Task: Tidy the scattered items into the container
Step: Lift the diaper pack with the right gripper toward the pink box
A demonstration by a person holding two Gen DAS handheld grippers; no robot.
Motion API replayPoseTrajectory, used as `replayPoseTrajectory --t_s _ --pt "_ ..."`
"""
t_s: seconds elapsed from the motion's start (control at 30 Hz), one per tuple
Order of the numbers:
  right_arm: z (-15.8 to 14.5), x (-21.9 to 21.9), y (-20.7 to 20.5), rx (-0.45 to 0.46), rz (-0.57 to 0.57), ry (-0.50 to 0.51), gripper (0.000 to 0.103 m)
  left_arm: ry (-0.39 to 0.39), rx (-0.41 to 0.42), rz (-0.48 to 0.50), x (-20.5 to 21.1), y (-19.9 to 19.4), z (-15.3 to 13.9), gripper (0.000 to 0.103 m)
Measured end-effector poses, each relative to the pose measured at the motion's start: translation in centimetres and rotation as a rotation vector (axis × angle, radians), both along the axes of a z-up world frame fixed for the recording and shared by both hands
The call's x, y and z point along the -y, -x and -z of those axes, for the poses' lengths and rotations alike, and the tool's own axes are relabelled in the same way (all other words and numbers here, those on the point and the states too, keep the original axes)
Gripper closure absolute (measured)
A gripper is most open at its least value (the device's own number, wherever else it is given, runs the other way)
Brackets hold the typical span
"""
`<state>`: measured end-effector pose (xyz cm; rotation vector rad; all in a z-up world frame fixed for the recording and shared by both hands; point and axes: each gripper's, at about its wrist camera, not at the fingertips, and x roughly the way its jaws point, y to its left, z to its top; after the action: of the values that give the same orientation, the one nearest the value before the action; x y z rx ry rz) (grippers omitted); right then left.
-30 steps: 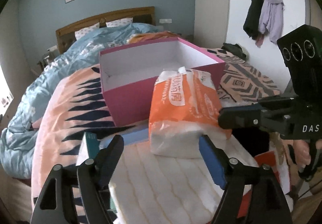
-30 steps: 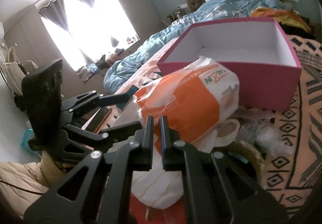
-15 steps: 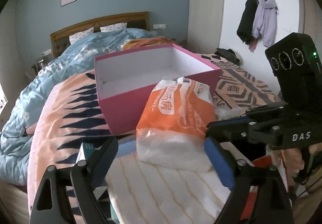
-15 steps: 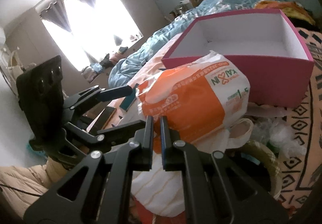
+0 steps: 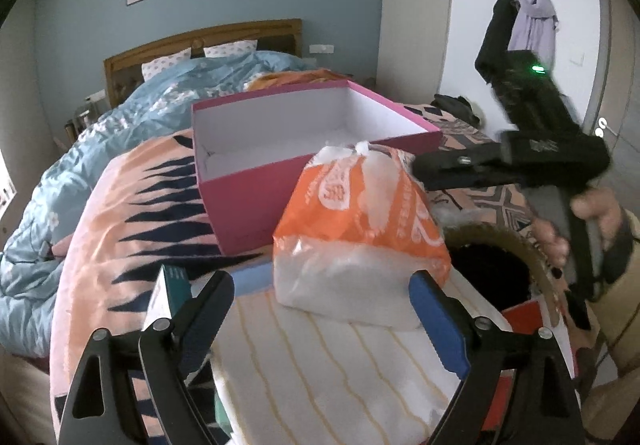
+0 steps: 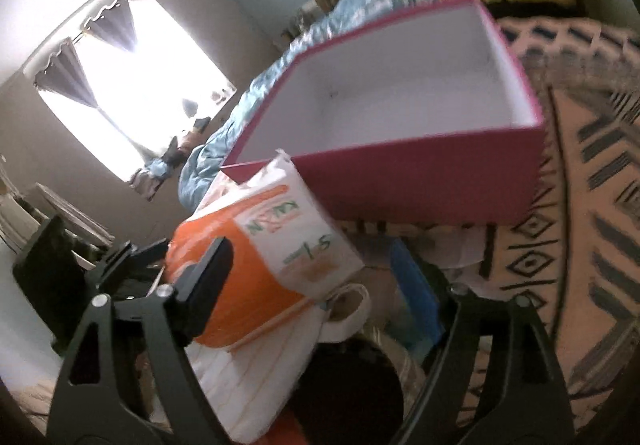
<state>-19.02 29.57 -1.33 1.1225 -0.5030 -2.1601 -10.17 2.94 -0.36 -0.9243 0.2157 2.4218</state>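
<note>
An orange and white tissue pack [image 5: 360, 229] lies on a white striped cloth [image 5: 332, 369], just in front of an open pink box [image 5: 312, 141] with a white inside. My left gripper [image 5: 324, 309] is open, its fingers either side of the pack's near end, not touching it. My right gripper [image 6: 316, 285] is open and tilted, with the pack [image 6: 264, 265] against its left finger [image 6: 208, 277]. The pink box [image 6: 400, 117] lies beyond. In the left wrist view the right gripper [image 5: 516, 161] hovers at the pack's right.
The box sits on a peach patterned blanket [image 5: 132, 213] on a bed with a blue duvet [image 5: 80, 149]. A round woven basket with a dark inside [image 5: 496, 269] lies right of the pack. A teal and white carton [image 5: 168, 293] and a red item [image 5: 524, 317] lie nearby.
My right gripper has opened from shut, rolled to a tilt and moved up toward the box. The left gripper has risen slightly and stays open around the pack.
</note>
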Motion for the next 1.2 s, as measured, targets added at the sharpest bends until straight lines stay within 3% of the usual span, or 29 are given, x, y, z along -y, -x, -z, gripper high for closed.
replayPoseTrajectory --t_s 0.23,0.33,0.4,0.47,0.6,0.8,1.03,1.2 --pt "0.7 1.0 1.7 0.046 -0.080 0.061 0.021 0.032 0.016 0.037 -1.3 -0.4 1.1 0.011" --pt "0.2 1.1 1.6 0.012 -0.095 0.022 0.021 0.045 0.029 0.054 -1.9 -0.3 1.7 0.010" --pt "-0.2 1.1 1.6 -0.020 -0.093 -0.010 0.024 0.063 0.018 0.047 -2.1 -0.3 1.9 0.000" --pt "-0.6 0.9 1.4 -0.038 -0.083 -0.028 0.034 0.064 0.018 0.037 -2.0 -0.1 1.9 0.000" --pt "-0.7 0.4 0.7 -0.054 -0.072 -0.028 0.040 0.039 0.020 0.026 -1.3 -0.2 1.5 0.000" --pt "-0.7 0.7 -0.7 -0.055 -0.084 -0.016 0.040 -0.006 -0.043 0.054 -1.1 -1.8 0.5 0.000" --pt "-1.4 1.9 -3.2 -0.122 -0.139 -0.061 0.039 0.072 -0.019 0.048 -1.8 -1.1 2.1 0.000" --pt "-1.6 2.4 -4.1 -0.174 -0.196 -0.095 0.039 0.052 -0.025 0.009 -0.8 -0.5 2.0 0.002"
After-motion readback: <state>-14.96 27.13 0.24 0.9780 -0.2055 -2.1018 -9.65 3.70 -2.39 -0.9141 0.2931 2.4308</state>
